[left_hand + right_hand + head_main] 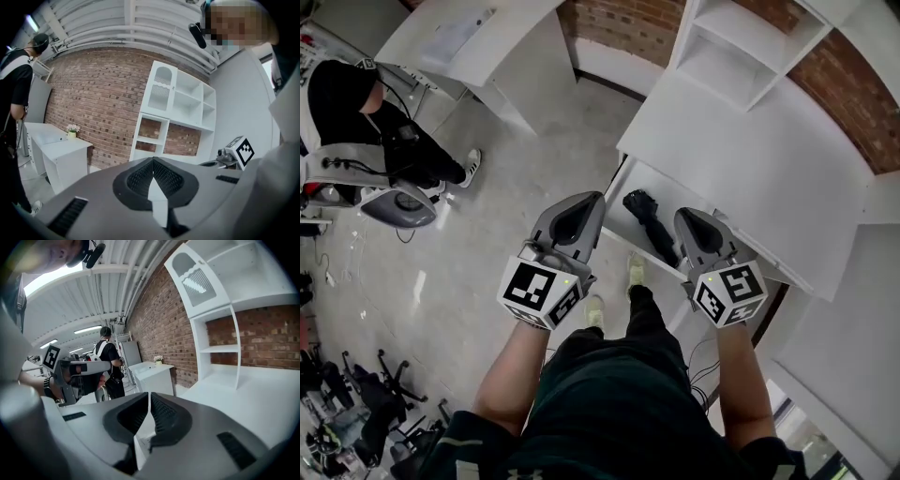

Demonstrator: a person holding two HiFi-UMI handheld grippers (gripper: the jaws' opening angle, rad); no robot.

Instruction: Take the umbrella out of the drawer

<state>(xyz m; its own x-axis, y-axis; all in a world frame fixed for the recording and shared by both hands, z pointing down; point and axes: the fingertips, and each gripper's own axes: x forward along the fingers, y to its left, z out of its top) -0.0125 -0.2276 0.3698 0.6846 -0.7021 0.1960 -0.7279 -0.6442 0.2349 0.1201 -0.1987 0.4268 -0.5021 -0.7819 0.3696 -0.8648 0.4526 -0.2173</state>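
A white desk (769, 159) stands against a brick wall (628, 28), with a white shelf unit (741, 47) on its far side. Under the near edge of the desk, a white drawer (622, 208) stands pulled out.

The left gripper (586, 206) and the right gripper (689, 220) are held side by side over the drawer front, both pointing toward the desk. Each gripper's view shows its ribbed black pads pressed together along a thin line, with nothing between them.

The umbrella (651, 223) lies inside the open drawer. In the head view it shows in the gap between the two grippers, nearer the right one and clear of both sets of jaws. Its near end runs close beside the body of the right gripper.

It is a short black umbrella, folded up. It lies at a slant on the drawer's white bottom, with the thicker end toward the desk and the thinner end toward the person. The thicker end may be the handle, but the view is too small to be sure.
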